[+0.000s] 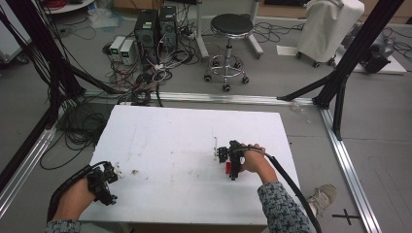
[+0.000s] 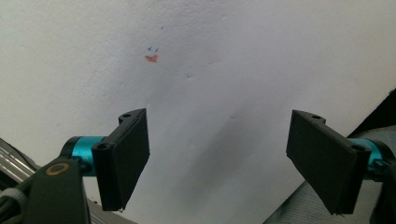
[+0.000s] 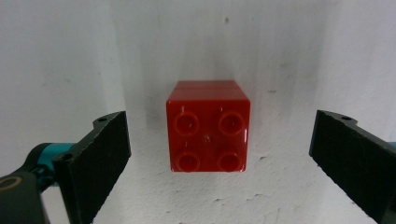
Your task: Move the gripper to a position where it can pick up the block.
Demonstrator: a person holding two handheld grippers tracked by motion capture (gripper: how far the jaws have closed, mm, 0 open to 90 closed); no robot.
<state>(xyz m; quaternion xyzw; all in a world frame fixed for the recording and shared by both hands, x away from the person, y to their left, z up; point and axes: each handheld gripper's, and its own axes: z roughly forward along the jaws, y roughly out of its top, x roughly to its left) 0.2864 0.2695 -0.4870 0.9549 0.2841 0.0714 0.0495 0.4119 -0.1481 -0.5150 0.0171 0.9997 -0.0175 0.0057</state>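
A red four-stud brick (image 3: pixel 208 133) sits on the white table top (image 1: pixel 170 141), studs up, and also appears as a small red patch (image 1: pixel 228 167) under the right hand. My right gripper (image 3: pixel 219 158) hangs over it, open, jaws wide on either side and clear of the brick. In the high view that gripper (image 1: pixel 232 162) is right of the table's middle. My left gripper (image 2: pixel 217 158) is open over bare white surface, nothing between its jaws. It sits near the table's front left corner (image 1: pixel 109 175).
A small orange and blue mark (image 2: pixel 151 57) stains the table ahead of the left gripper. Black frame posts (image 1: pixel 357 43) flank the table. A stool (image 1: pixel 228 43), computer boxes (image 1: pixel 155 26) and tangled cables (image 1: pixel 141 77) lie on the floor beyond the far edge.
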